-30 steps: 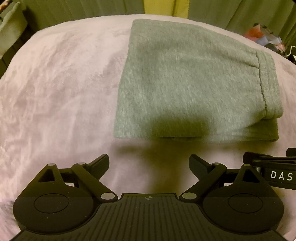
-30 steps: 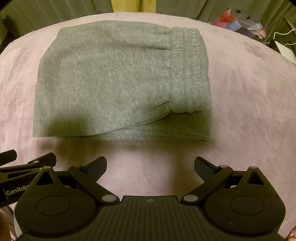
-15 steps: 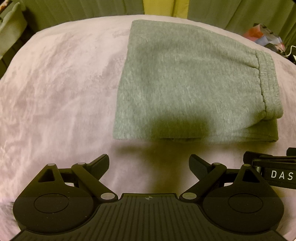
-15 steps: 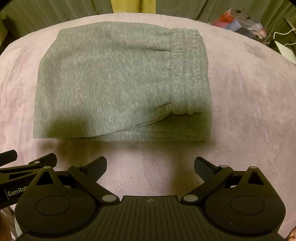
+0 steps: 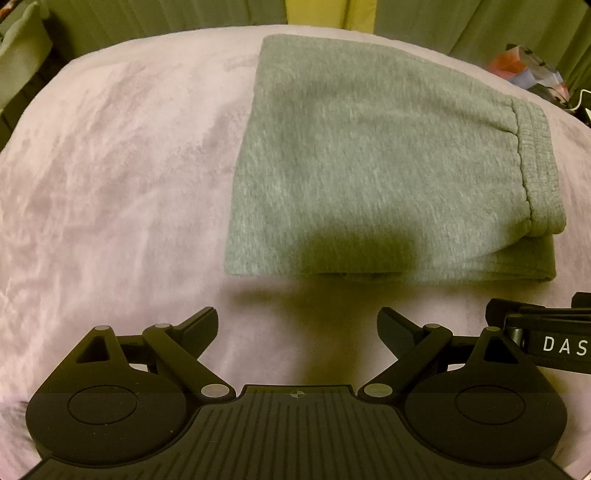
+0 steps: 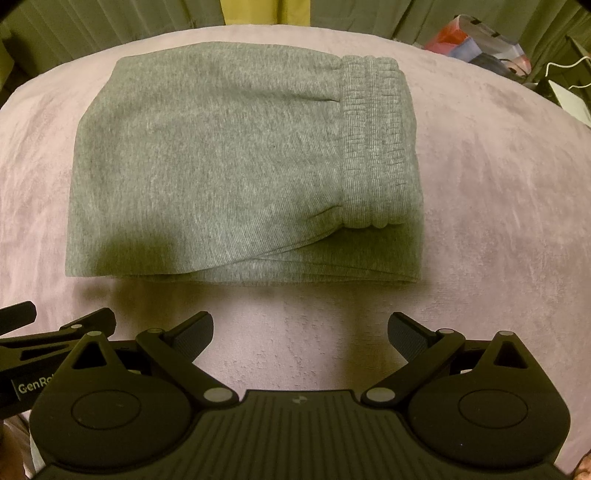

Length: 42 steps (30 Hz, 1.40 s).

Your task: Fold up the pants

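Note:
The grey pants [image 5: 369, 155] lie folded into a compact rectangle on the pink bedspread [image 5: 110, 184], ribbed waistband [image 5: 539, 162] on top at the right end. In the right wrist view the pants [image 6: 229, 170] lie straight ahead, waistband [image 6: 376, 140] on the right. My left gripper [image 5: 297, 325] is open and empty, a little short of the pants' near edge. My right gripper [image 6: 301, 328] is open and empty, also short of the near edge. Each gripper shows at the other view's side edge.
Green curtains [image 5: 443, 22] hang behind the bed. A heap of colourful items [image 6: 476, 44] and a white cable [image 6: 565, 66] lie past the bed's far right edge. A green box [image 5: 22, 55] stands at the far left.
The pants sit very slightly lower in both views, so both grippers have crept a touch upward or back. Both stay open and empty.

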{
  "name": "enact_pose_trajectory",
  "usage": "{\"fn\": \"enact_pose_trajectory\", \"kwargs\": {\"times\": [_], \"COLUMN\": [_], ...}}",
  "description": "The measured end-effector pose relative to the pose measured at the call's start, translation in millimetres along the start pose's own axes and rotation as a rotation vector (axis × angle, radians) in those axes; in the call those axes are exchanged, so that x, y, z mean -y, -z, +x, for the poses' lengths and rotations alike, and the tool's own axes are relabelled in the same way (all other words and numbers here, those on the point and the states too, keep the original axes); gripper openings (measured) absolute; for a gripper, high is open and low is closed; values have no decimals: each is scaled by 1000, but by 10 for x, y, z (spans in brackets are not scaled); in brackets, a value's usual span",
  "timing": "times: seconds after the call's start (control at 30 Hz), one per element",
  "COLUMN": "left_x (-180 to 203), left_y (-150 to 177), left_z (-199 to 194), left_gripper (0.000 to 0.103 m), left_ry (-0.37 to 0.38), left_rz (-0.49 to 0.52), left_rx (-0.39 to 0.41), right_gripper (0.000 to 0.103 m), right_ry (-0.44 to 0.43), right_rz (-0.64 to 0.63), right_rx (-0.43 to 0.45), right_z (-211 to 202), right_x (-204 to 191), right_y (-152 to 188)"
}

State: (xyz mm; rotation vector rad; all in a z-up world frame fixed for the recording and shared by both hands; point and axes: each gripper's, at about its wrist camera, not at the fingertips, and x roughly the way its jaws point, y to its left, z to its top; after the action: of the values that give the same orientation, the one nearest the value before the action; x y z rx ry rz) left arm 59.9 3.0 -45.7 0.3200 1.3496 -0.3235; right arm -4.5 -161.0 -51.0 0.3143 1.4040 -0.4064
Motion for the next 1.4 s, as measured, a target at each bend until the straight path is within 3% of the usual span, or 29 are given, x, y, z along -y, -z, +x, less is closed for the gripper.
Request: {"fn": "enact_pose_trajectory", "kwargs": {"times": [1.4], "left_x": [-33], "left_y": [-13], "left_z": [40], "left_gripper": [97], "left_ry": [11], "left_rz": [-9], "left_rx": [-19], "right_gripper": [101], "right_ry": [4], "right_rz": [-6], "right_rx": [-5], "right_z": [5], "right_x": [-33], "right_y": [-5]}}
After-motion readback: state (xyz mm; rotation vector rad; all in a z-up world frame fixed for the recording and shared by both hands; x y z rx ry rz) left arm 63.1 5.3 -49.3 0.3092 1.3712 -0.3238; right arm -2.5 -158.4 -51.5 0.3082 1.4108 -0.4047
